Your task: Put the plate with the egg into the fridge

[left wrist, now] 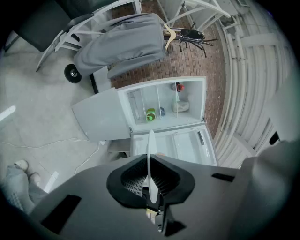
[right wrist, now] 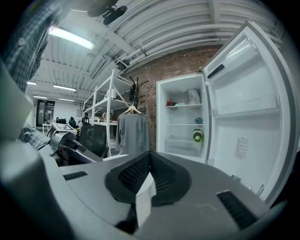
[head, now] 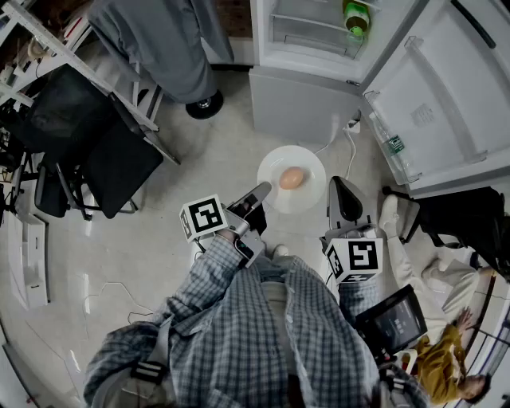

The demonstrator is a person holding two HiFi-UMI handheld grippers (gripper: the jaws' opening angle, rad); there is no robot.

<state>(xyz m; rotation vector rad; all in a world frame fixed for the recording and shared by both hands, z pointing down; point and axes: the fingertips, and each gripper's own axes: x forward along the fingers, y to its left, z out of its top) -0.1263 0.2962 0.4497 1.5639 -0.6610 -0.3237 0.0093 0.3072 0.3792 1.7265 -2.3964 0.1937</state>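
A white plate [head: 307,195] with a brown egg [head: 292,178] on it hangs above the floor in front of the open fridge [head: 303,56]. My left gripper [head: 256,198] is shut on the plate's left rim. In the left gripper view the plate [left wrist: 150,140] shows edge-on between the pads, pointing at the fridge [left wrist: 164,108]. My right gripper [head: 335,185] stands just right of the plate, shut, with no clear grip on the rim. Its view looks over closed jaws [right wrist: 149,159] toward the fridge shelves [right wrist: 183,117].
The fridge door [head: 446,88] swings open to the right, and a green bottle [head: 356,16] sits in the fridge. Black chairs [head: 103,151] and a grey garment on a rack [head: 167,40] stand at left. A white cable [head: 348,139] lies on the floor; a person [head: 446,351] sits at lower right.
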